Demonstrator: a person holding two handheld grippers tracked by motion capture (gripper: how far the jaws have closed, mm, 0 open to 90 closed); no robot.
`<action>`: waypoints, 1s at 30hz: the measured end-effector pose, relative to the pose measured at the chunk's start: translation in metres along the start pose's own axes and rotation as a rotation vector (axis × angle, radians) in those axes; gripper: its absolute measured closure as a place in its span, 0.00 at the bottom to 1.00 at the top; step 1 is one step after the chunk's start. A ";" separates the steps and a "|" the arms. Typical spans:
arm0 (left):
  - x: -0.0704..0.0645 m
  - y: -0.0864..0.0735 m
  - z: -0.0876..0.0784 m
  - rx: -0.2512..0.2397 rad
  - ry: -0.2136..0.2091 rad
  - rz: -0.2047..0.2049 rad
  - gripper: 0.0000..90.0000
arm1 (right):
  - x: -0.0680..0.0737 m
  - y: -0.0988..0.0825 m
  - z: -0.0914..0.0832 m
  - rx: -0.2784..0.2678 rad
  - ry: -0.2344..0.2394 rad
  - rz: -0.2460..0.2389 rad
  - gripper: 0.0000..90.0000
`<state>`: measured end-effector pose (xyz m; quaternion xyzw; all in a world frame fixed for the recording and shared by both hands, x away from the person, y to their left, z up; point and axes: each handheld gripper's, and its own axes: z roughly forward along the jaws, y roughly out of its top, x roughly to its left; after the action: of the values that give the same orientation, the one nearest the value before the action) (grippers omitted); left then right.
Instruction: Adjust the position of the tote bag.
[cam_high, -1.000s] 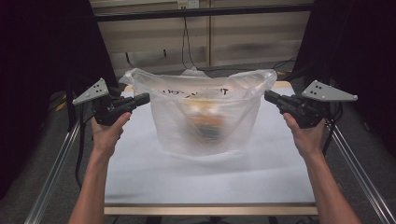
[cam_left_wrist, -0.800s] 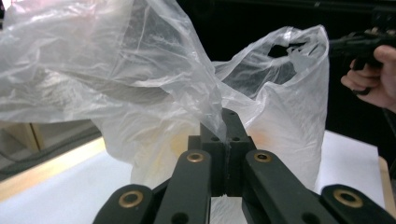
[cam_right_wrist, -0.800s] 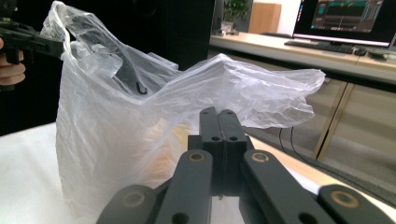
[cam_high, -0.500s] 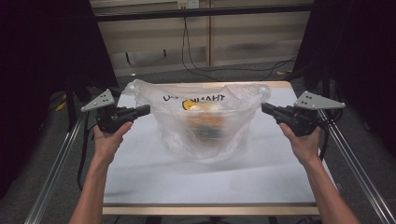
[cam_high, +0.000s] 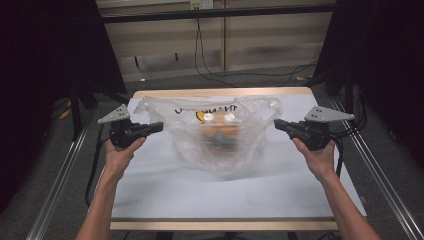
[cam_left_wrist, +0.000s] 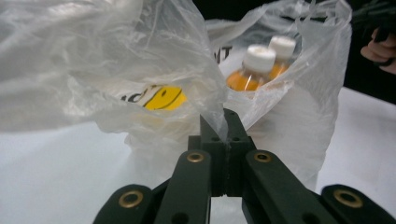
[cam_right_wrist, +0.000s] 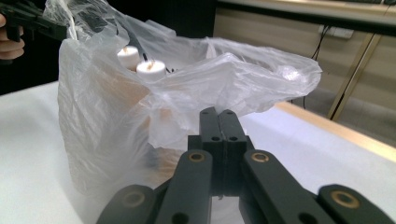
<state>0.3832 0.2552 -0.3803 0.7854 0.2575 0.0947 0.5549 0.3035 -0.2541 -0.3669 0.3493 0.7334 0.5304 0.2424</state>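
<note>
A person is holding a clear plastic bag (cam_high: 220, 135) by its two handles above a white table (cam_high: 210, 195). The left gripper (cam_high: 156, 127) is pinching one handle with its jaws fully closed on the film; the right gripper (cam_high: 278, 123) is doing the same at the opposite side. The bag's bottom is resting on the tabletop, and two orange drink bottles (cam_left_wrist: 257, 70) with white caps are standing inside.

The thin film may be slipping from the jaws or tearing under the bottles' weight; slack handles could let the bottles topple.

The table is edged in pale wood (cam_high: 220, 92). Black curtains (cam_high: 50, 60) are hanging at both sides, and cables (cam_high: 210, 55) are trailing across the floor behind.
</note>
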 end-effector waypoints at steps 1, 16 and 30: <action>0.001 -0.002 0.002 0.015 0.003 0.004 1.00 | 0.000 -0.002 0.003 0.013 0.003 0.000 1.00; 0.008 -0.027 0.020 0.118 -0.009 -0.011 1.00 | -0.006 -0.034 0.019 0.132 0.014 0.027 1.00; 0.013 -0.047 0.037 0.246 0.005 -0.022 1.00 | -0.009 -0.065 0.043 0.274 0.031 0.032 1.00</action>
<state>0.3965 0.2428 -0.4388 0.8443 0.2774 0.0584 0.4548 0.3240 -0.2467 -0.4423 0.3824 0.7970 0.4346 0.1725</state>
